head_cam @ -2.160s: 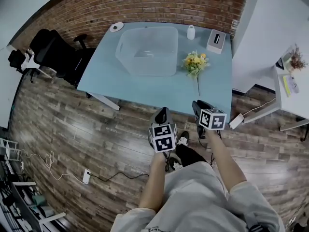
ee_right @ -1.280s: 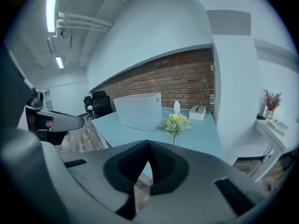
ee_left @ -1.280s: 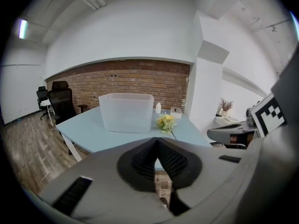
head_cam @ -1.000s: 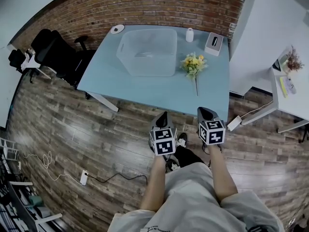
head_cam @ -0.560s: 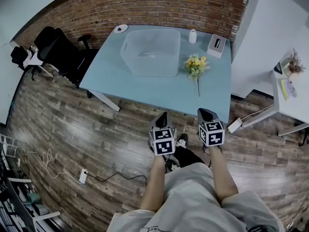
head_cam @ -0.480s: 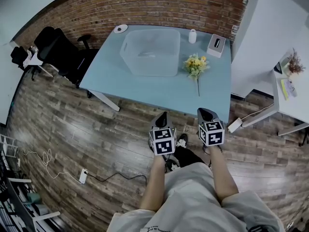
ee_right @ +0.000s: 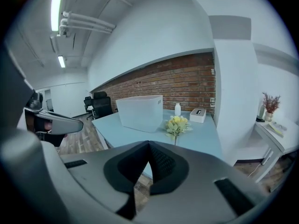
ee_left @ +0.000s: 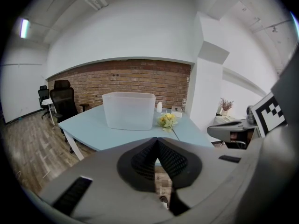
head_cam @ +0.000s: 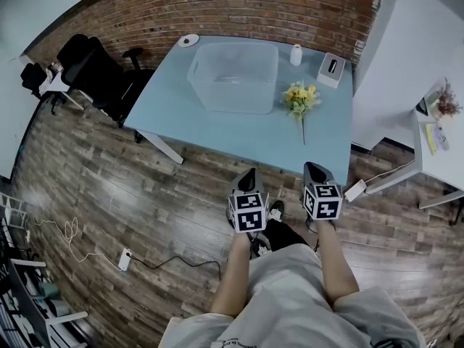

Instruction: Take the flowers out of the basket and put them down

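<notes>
A pale blue table (head_cam: 217, 133) stands on a dark wood plank floor (head_cam: 109, 194) against a red brick wall (head_cam: 239, 6). A black office chair (head_cam: 90, 67) sits at the table's 9 o'clock side. A white desk (head_cam: 435, 158) with a small potted plant (head_cam: 444, 101) is at 3 o'clock.

On the table is a translucent plastic basket (head_cam: 235, 75) with nothing visible inside. The flowers (head_cam: 301, 96), a yellow bunch, lie flat on the tabletop just beside the basket at its 3 o'clock, stem towards the near edge. A white bottle (head_cam: 296, 54) and a tissue box (head_cam: 332, 69) stand at the flowers' 12 o'clock.

Both grippers are held over the floor, short of the table and well apart from the flowers. The left gripper (head_cam: 249, 173) has its jaws pressed together, holding nothing; the flowers lie at its 1 o'clock. The right gripper (head_cam: 313, 168) is likewise fully closed and empty, with the flowers at its 12 o'clock.
</notes>
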{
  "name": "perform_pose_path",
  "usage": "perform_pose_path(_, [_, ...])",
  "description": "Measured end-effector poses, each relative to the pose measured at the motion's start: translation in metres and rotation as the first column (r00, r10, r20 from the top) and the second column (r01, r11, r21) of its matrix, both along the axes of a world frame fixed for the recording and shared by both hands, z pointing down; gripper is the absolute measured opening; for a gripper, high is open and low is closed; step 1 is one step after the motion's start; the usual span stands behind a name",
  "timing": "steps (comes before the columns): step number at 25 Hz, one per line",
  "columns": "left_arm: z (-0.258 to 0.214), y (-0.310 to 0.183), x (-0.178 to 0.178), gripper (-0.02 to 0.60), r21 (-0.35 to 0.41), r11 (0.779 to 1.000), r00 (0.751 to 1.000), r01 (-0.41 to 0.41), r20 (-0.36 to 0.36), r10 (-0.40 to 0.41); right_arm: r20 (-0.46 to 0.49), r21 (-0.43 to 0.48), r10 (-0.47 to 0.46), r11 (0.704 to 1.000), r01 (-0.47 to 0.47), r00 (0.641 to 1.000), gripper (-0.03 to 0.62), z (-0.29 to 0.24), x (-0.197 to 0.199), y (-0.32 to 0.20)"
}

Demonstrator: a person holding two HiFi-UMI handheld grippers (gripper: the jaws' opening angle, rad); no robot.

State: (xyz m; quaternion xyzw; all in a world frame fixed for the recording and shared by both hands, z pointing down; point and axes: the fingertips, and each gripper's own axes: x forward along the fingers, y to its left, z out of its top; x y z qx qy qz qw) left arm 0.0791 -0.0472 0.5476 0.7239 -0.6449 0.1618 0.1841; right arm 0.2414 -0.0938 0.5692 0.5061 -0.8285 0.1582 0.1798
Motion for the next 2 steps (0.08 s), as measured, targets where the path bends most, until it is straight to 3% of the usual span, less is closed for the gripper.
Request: perform_pose_path(2, [0.0018,0.0032,-0.0014,0.017,-0.001,1.0,1.0,0.002,-0.004,-0.002,-0.006,0.005,0.007,1.0,-0.007,1.0,0.0,0.002,0.001,0.0023])
